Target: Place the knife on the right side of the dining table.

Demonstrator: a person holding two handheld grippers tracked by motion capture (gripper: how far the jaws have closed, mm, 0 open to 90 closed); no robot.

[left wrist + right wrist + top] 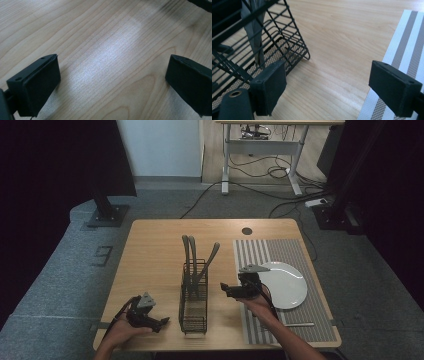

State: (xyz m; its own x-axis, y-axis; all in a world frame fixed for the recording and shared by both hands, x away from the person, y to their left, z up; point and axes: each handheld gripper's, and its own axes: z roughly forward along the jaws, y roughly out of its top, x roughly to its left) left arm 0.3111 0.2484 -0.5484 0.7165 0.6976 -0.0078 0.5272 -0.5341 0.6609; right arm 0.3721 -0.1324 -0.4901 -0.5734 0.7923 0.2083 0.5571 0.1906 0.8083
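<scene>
A black wire cutlery caddy [194,295] stands mid-table, with three grey utensils [192,252] upright in its far end. My left gripper [162,322] rests low near the front edge, left of the caddy, pointing at it. In the left gripper view it [112,82] is open over bare wood. To the right of the caddy, my right gripper [225,287] points left at it. The right gripper view shows this gripper [329,87] open, nothing between the jaws, with the caddy [274,37] and a grey utensil [254,30] close at the left.
A striped placemat [260,250] covers the table's right side, its edge [407,45] under my right jaw. On it sit a white plate [285,285] and a grey utensil [299,324] near the front. Bare wood table [150,255] spreads left of the caddy.
</scene>
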